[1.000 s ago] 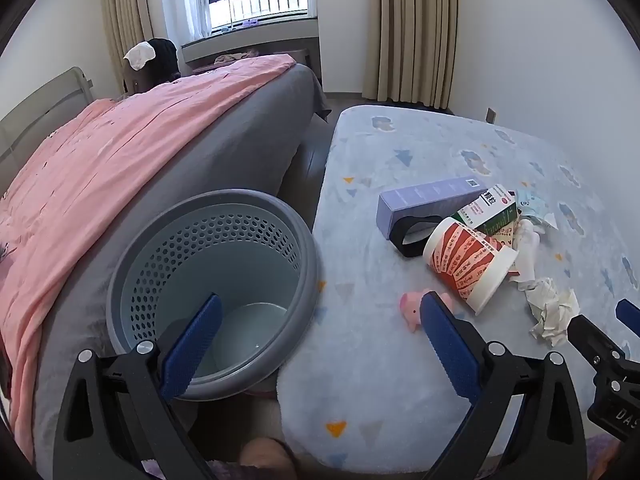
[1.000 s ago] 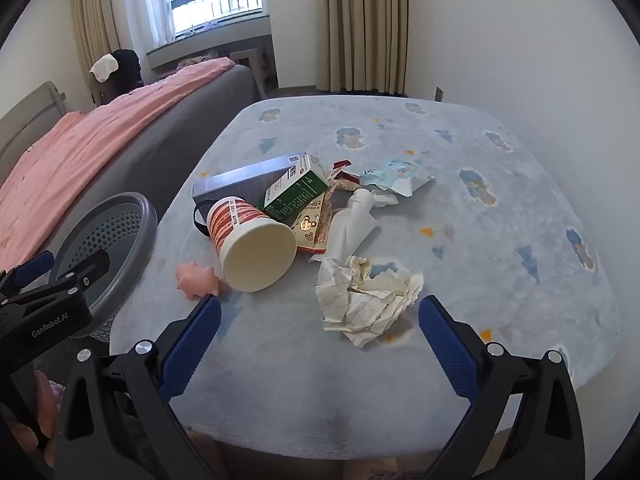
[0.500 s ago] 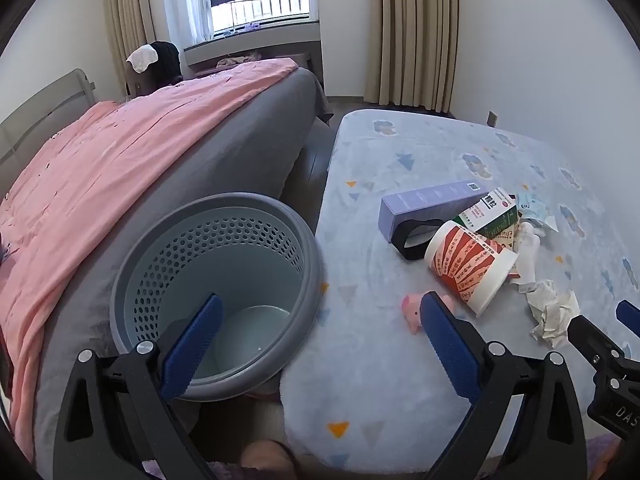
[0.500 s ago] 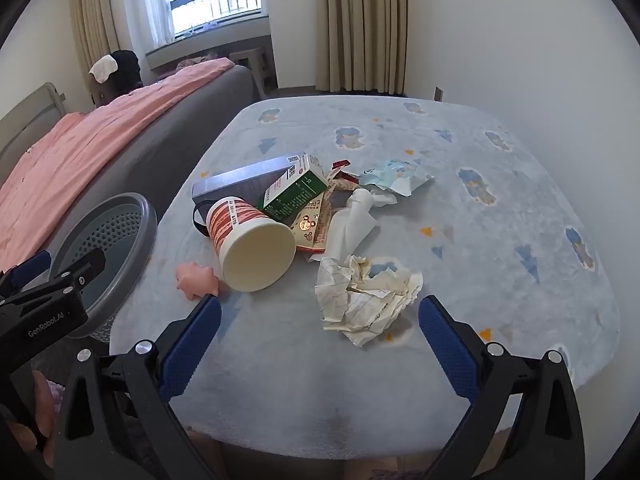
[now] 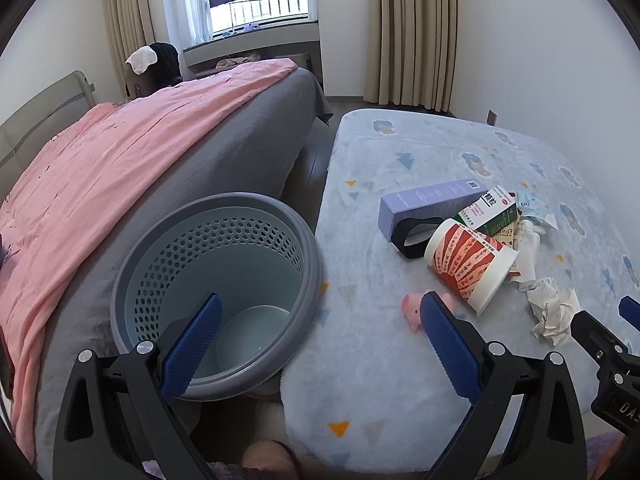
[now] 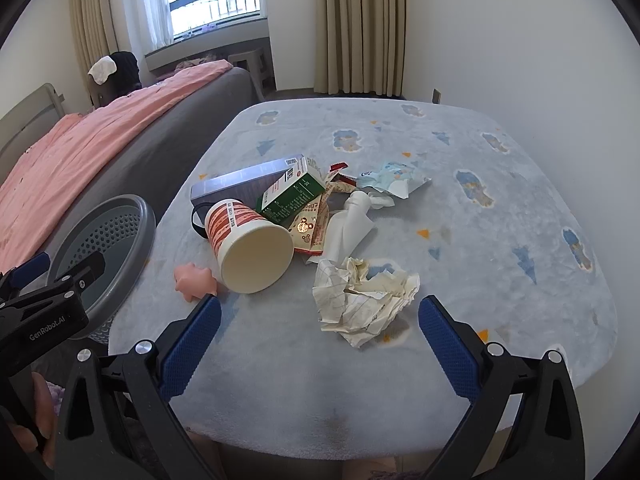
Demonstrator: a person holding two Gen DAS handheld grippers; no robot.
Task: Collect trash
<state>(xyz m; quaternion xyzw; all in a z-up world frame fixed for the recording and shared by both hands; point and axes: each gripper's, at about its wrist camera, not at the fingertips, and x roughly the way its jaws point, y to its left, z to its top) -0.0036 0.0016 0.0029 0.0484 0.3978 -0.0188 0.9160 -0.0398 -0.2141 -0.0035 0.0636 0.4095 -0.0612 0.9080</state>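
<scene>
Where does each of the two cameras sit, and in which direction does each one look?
Left wrist view: sits on the left gripper, looks forward over the grey basket and the table's left edge; its open jaws show, and the right gripper at the right edge.
Right wrist view: sits on the right gripper, looks forward over the trash pile; its open jaws show, the left gripper and a hand at the left edge.
Both share the basket, paper cup, crumpled paper, pink toy.
</scene>
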